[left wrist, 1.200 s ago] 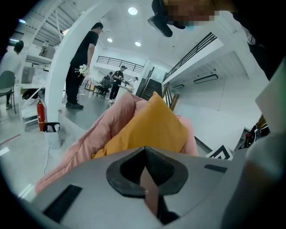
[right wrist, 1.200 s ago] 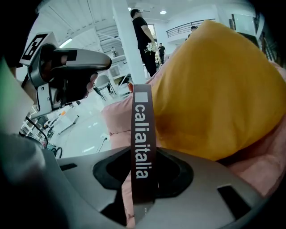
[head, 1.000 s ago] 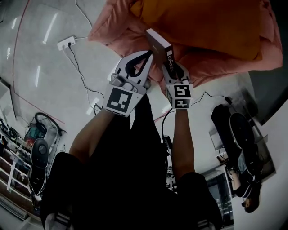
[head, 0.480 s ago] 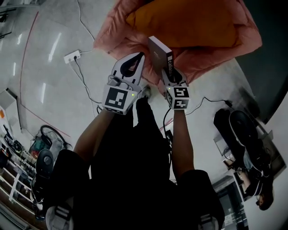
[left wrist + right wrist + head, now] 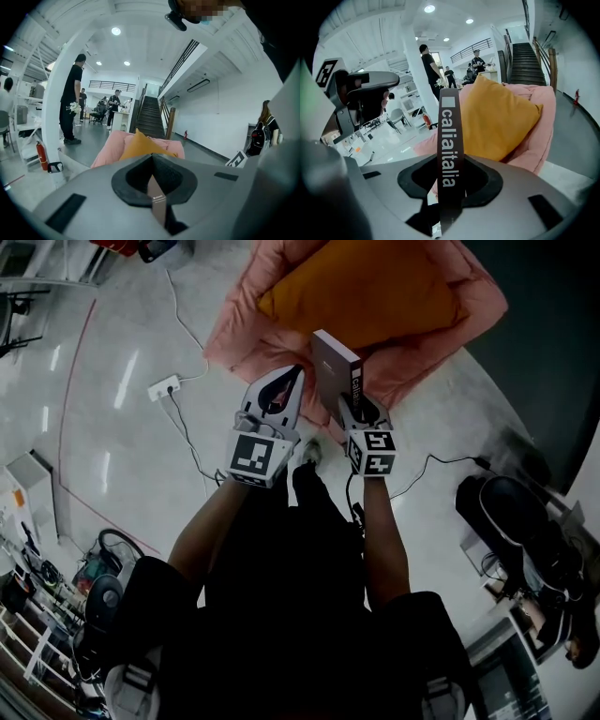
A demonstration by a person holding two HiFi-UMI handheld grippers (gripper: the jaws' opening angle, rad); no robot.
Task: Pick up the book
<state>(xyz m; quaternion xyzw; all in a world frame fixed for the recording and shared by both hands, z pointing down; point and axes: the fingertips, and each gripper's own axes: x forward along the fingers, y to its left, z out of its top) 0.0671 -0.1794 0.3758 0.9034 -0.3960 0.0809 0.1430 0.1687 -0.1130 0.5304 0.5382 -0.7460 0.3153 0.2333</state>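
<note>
The book [image 5: 333, 367] is slim with a pale cover and a dark spine printed in white letters. My right gripper [image 5: 354, 409] is shut on its lower end and holds it upright in the air, above the near edge of the pink beanbag [image 5: 272, 329]. In the right gripper view the spine [image 5: 449, 150] stands straight up between the pads, with that gripper [image 5: 450, 187] closed around it. My left gripper [image 5: 296, 373] hangs just left of the book, shut with nothing in it. In the left gripper view its jaws [image 5: 152, 164] meet along a thin seam.
An orange cushion [image 5: 366, 287] lies on the pink beanbag. A white power strip [image 5: 164, 387] and its cables run over the glossy floor at left. Dark bags [image 5: 511, 512] sit at right. Beyond stand several people [image 5: 70, 103], a white column [image 5: 54, 122] and a staircase [image 5: 150, 117].
Both grippers have risen together with the book in the right one. The beanbag, cushion and floor now look smaller and farther below. The grip has not changed.
</note>
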